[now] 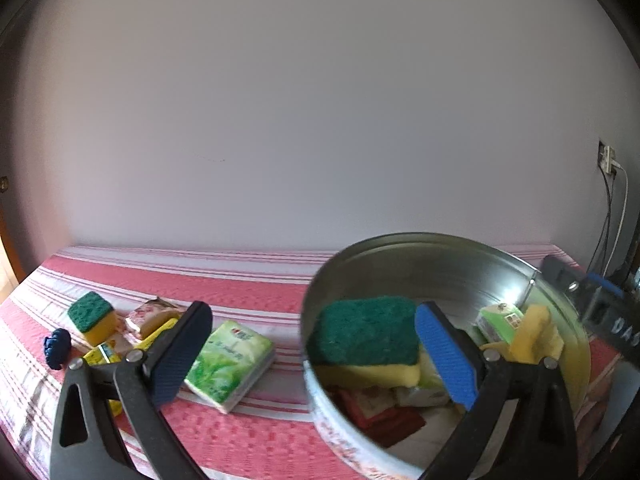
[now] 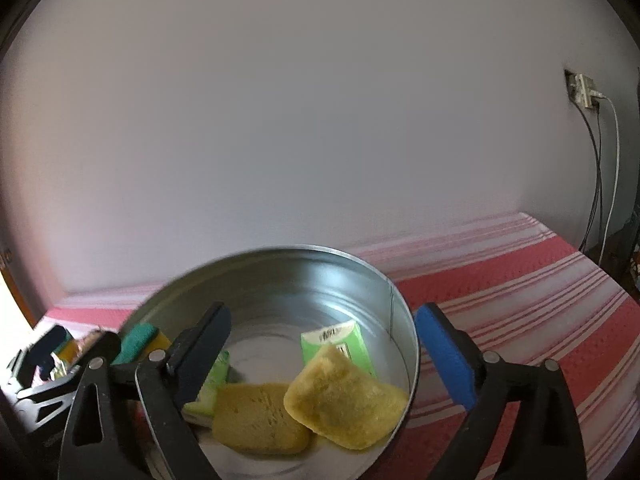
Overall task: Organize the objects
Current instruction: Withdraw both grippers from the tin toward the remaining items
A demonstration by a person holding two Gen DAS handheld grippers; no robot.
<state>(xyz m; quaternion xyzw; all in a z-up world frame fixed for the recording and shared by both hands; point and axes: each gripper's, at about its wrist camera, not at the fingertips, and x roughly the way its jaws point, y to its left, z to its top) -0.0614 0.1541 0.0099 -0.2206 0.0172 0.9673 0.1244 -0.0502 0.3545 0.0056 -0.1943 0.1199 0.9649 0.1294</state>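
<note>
Standing wide open, both claws, gripping nothing: left gripper (image 1: 316, 354) straddling the near rim of the round tin (image 1: 440, 246), its blue pad inside just beside the green-topped sponge (image 1: 364, 332) resting in the tin; right gripper (image 2: 322, 354) straddling the same tin's right wall, above two yellow sponges (image 2: 344, 400) lying on the metal floor. Still waiting outside on the striped cloth (image 1: 240, 292): green tissue pack (image 1: 230, 362), just right of the left claw's dark pad, near. Likely handling light and soft, squashing easily, wrapper probably slippery; pinching gently across its short sides looking safest.
</note>
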